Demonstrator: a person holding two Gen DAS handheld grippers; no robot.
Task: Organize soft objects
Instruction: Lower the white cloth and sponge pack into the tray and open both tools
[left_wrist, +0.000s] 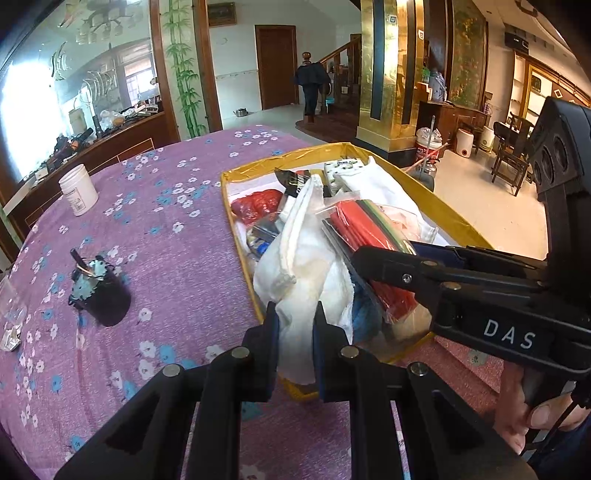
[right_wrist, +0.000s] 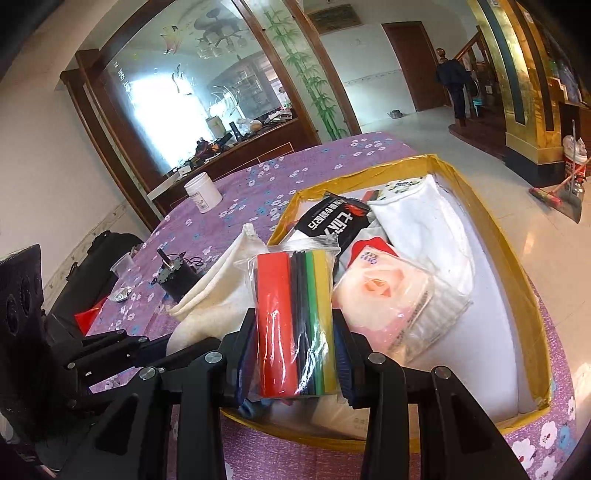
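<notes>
While the left gripper (left_wrist: 295, 325) pinches a white cloth (left_wrist: 306, 273) tight between its fingers, the right gripper (right_wrist: 295, 350) clamps a clear pack (right_wrist: 295, 325) of coloured strips; both hang over the near end of the yellow box (right_wrist: 517, 266), probably clear of it.

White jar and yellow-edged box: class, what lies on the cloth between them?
Only bare purple flowered tablecloth separates the white jar and the yellow-edged box, seen in both wrist views.
</notes>
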